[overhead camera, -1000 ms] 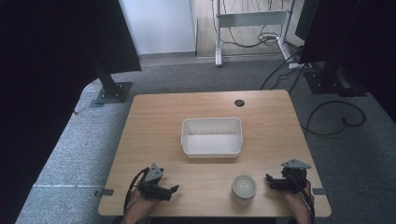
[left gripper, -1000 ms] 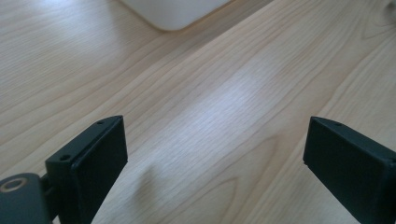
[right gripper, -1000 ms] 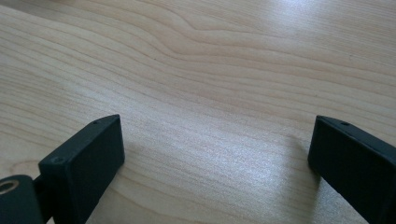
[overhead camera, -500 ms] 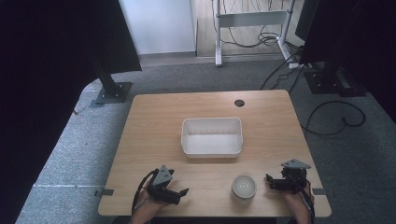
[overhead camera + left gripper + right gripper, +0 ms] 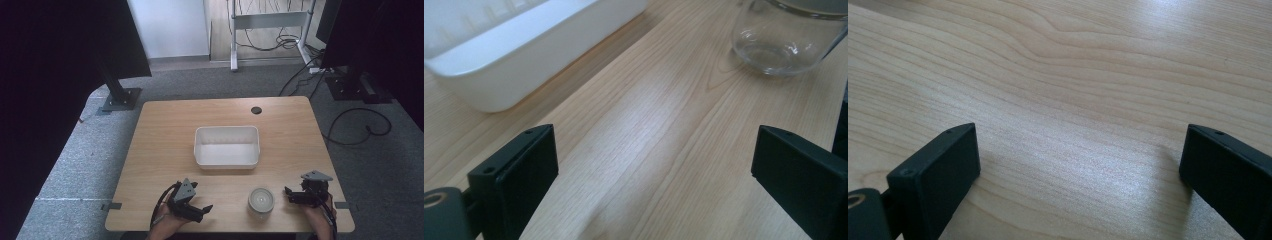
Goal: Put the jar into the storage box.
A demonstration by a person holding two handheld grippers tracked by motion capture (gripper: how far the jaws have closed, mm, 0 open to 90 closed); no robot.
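- The glass jar point(image 5: 261, 202) stands upright near the lower edge of the high view, a little right of centre, on the wooden table point(image 5: 165, 135); a pale lid seems to sit on top of it.
- In the left gripper view the jar point(image 5: 786, 37) sits at the upper right, clear-walled with a thick rounded base; it looks empty.
- I judge it rigid, smooth and breakable, fairly light if empty. Glass walls will slip under hard jaws, so a level grip across the body below the lid looks safest, firm but not crushing.
- The left gripper point(image 5: 200, 211) lies at the lower left of centre in the high view, its jaws spread wide and pointing toward the jar, near it but not touching. In its own view both jaws frame bare wood.
- The right gripper point(image 5: 291, 195) rests just to the jar's right, jaws also spread wide and empty, with bare wood grain between them in its own view.
- A white rectangular tub point(image 5: 227, 146) sits mid-table, above the jar in the high view and apart from it; it looks empty.
- Hard to make out: the jar's top is cut off in the left gripper view, so whether the lid is screwed or loose I cannot tell. The person's hands are cropped by the bottom edge.
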